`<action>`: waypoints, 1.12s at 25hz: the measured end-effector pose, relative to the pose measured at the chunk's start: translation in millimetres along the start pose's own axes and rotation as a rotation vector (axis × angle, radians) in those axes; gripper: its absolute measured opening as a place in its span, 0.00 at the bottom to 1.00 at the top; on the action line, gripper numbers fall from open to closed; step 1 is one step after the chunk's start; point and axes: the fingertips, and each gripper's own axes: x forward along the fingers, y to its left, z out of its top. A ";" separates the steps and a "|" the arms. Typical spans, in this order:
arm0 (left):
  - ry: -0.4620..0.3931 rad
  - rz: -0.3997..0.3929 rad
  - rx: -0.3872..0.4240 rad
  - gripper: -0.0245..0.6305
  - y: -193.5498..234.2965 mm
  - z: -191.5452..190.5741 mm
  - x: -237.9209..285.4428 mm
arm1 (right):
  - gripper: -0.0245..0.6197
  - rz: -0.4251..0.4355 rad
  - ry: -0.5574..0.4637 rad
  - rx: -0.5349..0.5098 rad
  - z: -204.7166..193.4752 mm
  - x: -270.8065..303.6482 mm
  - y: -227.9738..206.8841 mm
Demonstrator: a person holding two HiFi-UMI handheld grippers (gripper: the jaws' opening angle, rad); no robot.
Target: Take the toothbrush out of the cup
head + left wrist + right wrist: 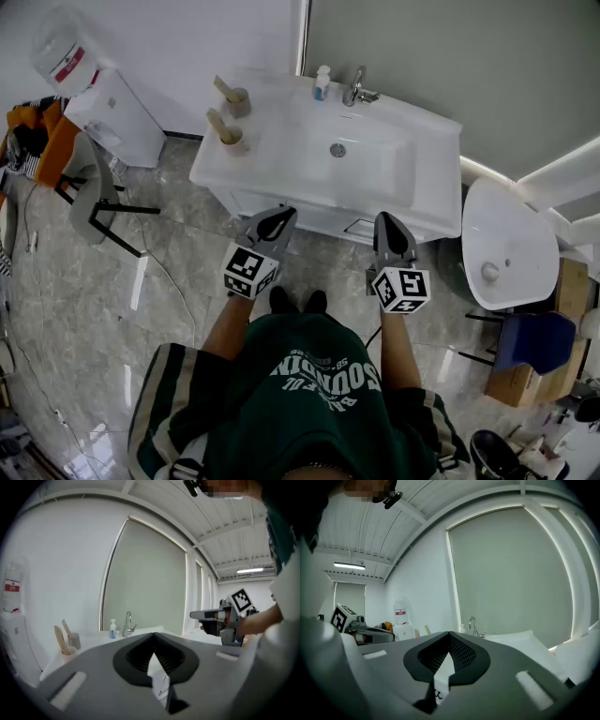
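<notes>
- Since nothing is grasped yet, left tool and right tool hover empty, jaws together, short of the surface.
- At ten o'clock, the toothbrush leans in its cup.

Hard to read around the washbasin
On the washbasin's left rim, what stands in the near cup and far cup is too small to name; far left of it, a water bottle is blurred.

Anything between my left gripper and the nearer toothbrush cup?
Nothing in the way: the head view shows only bare white countertop between the left gripper and the nearer cup, toothbrush standing in it.
</notes>
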 end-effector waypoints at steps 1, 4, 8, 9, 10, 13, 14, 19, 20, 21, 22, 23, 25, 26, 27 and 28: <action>0.001 -0.005 0.000 0.11 3.1 0.0 -0.2 | 0.04 -0.003 -0.001 -0.001 -0.1 2.4 2.3; 0.003 -0.015 0.000 0.11 12.3 -0.5 -3.3 | 0.04 -0.017 0.000 -0.002 -1.2 8.5 9.8; 0.002 -0.018 -0.005 0.11 25.8 -3.9 -13.4 | 0.04 -0.036 0.014 0.005 -8.0 16.0 22.1; 0.002 -0.018 -0.007 0.11 29.0 -4.8 -16.3 | 0.04 -0.038 0.018 0.008 -9.9 17.3 25.5; 0.001 -0.017 -0.008 0.11 32.8 -5.2 -19.3 | 0.04 -0.041 0.021 0.010 -11.4 19.0 29.2; 0.003 -0.010 -0.009 0.11 46.1 -7.3 -26.7 | 0.04 -0.043 0.019 0.023 -15.6 24.8 41.1; 0.005 -0.009 -0.010 0.11 49.3 -8.9 -29.3 | 0.04 -0.042 0.021 0.026 -18.2 26.1 44.9; 0.012 0.004 -0.023 0.11 66.5 -14.1 -37.4 | 0.04 -0.022 0.054 0.039 -31.5 42.2 60.9; 0.015 0.008 -0.026 0.11 70.4 -16.1 -37.0 | 0.04 -0.017 0.056 0.040 -32.2 46.7 62.4; 0.017 0.011 -0.029 0.11 74.5 -17.6 -35.8 | 0.04 -0.011 0.056 0.041 -32.4 51.7 63.4; 0.019 0.014 -0.031 0.11 78.7 -18.4 -34.1 | 0.04 -0.007 0.056 0.041 -32.4 57.4 63.9; 0.019 0.016 -0.033 0.11 82.6 -18.7 -31.9 | 0.04 -0.003 0.056 0.042 -32.4 63.4 64.1; 0.018 0.017 -0.035 0.11 90.0 -17.3 -26.0 | 0.04 0.004 0.057 0.044 -33.3 76.8 63.4; 0.016 0.018 -0.036 0.11 94.1 -15.9 -22.3 | 0.04 0.010 0.057 0.046 -34.5 84.8 62.8; 0.016 0.023 -0.036 0.11 99.3 -15.1 -18.1 | 0.04 0.018 0.059 0.048 -35.9 93.8 61.9; 0.018 0.030 -0.036 0.11 105.9 -15.3 -13.4 | 0.04 0.027 0.061 0.050 -37.2 103.9 60.7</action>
